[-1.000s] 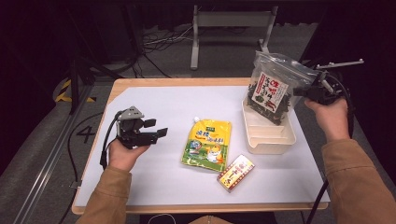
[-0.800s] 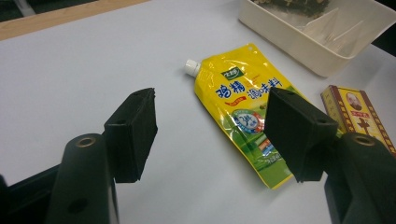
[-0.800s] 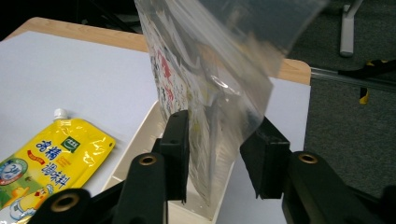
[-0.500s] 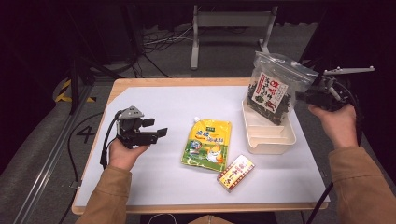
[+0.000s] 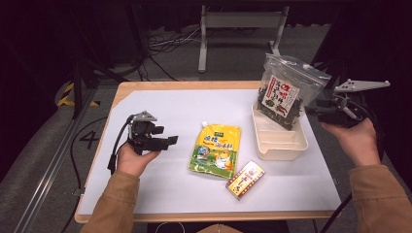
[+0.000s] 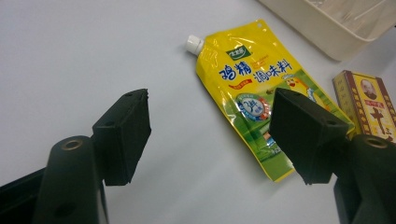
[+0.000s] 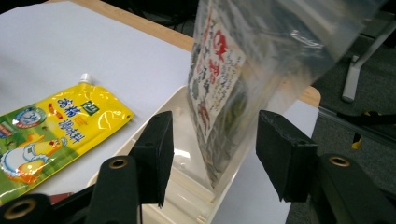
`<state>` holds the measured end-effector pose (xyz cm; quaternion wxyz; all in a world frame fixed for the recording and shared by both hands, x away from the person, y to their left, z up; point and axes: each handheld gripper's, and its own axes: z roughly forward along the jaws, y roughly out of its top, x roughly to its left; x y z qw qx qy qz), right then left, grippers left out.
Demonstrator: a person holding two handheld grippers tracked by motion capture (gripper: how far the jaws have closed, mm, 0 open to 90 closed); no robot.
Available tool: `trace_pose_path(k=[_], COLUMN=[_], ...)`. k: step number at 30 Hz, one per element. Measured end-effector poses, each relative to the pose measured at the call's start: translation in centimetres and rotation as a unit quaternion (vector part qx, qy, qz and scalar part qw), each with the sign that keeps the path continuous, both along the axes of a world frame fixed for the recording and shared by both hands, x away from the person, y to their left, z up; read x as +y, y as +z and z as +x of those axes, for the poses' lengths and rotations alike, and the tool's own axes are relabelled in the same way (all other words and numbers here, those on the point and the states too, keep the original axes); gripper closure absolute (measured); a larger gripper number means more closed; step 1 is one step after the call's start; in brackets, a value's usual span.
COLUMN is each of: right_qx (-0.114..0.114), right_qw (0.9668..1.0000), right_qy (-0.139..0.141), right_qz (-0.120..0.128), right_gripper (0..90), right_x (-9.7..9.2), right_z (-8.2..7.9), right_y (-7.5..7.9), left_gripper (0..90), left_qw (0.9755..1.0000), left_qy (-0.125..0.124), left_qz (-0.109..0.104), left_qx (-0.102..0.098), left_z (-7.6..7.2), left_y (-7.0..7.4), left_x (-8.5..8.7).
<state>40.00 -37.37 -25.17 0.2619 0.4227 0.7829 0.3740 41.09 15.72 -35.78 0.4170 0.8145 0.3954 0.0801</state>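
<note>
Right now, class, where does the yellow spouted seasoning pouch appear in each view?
High view: yellow seasoning pouch lies centre, on the white table.
Left gripper view: upper middle, beyond the jaws.
Right gripper view: left edge.
Shared landmark: cream tray.

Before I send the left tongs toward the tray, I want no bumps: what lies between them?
The yellow pouch lies flat between the left tongs and the tray, seen in the high view.
</note>
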Motion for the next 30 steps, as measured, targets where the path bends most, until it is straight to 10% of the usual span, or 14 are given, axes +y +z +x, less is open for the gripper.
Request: trace_pose_path(k=[30], right_qx=[-0.043], right_qw=[0.9938], right_qy=[0.098], right_qz=[0.03], right_gripper=[40.9], right_x=[4.1], right_z=[-4.5], right_y=[-3.3], left_gripper=[28.1], left_qw=[0.998], left_qy=[-0.01], left_qz=[-0.001], left_qx=[0.063], left_z=[2.0], left_y=[-2.0], left_x=[-3.3])
